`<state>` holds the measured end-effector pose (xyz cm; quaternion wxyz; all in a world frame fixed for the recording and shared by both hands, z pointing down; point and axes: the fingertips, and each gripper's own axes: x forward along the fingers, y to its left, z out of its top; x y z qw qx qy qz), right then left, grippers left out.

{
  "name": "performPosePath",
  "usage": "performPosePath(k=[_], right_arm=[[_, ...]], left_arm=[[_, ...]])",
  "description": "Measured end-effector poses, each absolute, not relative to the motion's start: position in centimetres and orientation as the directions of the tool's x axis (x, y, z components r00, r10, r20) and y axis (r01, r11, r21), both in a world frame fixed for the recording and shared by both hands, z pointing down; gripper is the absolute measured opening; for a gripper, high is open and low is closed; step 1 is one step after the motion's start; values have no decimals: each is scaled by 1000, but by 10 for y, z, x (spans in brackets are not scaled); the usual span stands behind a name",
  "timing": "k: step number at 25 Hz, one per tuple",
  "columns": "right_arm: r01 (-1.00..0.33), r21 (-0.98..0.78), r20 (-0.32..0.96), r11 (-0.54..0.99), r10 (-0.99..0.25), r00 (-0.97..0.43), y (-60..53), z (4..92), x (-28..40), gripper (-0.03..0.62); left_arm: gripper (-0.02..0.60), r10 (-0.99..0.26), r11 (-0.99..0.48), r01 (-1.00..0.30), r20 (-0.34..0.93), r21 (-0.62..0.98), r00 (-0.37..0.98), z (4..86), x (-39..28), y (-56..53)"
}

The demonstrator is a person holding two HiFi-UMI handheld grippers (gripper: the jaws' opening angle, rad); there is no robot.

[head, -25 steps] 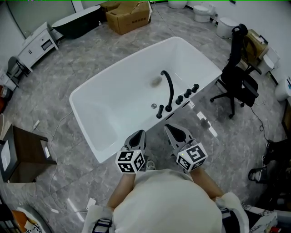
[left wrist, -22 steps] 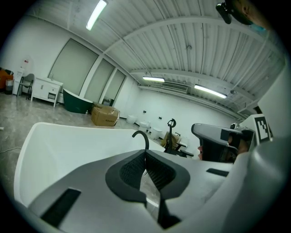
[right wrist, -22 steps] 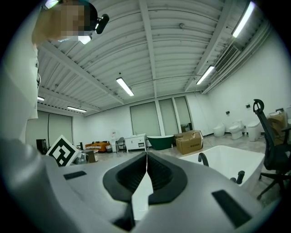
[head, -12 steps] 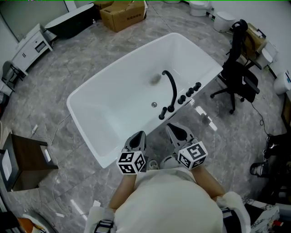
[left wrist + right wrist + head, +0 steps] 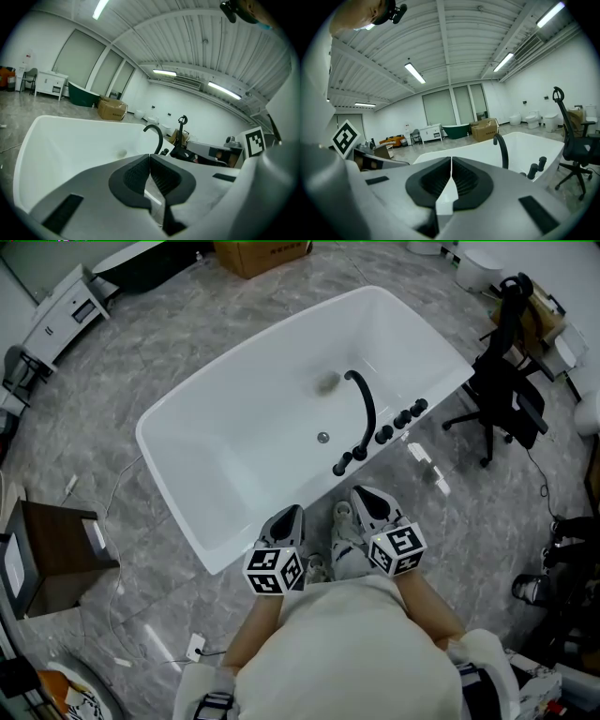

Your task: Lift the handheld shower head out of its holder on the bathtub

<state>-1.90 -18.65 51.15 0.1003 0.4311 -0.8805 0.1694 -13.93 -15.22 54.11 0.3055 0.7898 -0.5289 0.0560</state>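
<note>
Both tongs are clenched on nothing. The left gripper [image 5: 150, 157] shows its ribbed dark pads pressed tip to tip with no object between them, and the right gripper [image 5: 451, 161] shows the same closed seam. In the head view they sit side by side in front of the person, over the grey marbled floor [image 5: 122, 343], beside the near long rim of the white rectangular freestanding bathtub [image 5: 225, 427].

The slim black handheld shower head [image 5: 342, 468] stands upright in its holder on that rim. It is at the end of the row of fittings, just beside the base of the black arched spout [image 5: 368, 413], which curves out over the basin. The black knobs [image 5: 398, 424] line up beyond the spout along the same rim. The right gripper's tips are near the shower head but apart from it; the left gripper is farther from it.

A black office chair [image 5: 506, 390] stands on the floor past the tub's end, and a brown cardboard box [image 5: 111, 108] stands beyond the tub's far side.
</note>
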Motion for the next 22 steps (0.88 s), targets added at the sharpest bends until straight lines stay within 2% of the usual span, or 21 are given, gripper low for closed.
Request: performPosePath(k=[19, 21, 22], right_arm=[[-814, -204, 524, 544, -642, -560, -260, 662, 1, 23], [-813, -217, 540, 541, -627, -561, -263, 677, 3, 42], [-811, -227, 549, 539, -618, -563, -265, 684, 3, 86]], left_arm=[[21, -753, -209, -896, 520, 391, 403, 586, -133, -218], [21, -749, -208, -898, 528, 388, 401, 589, -130, -222], [21, -747, -206, -899, 531, 386, 400, 591, -130, -225]])
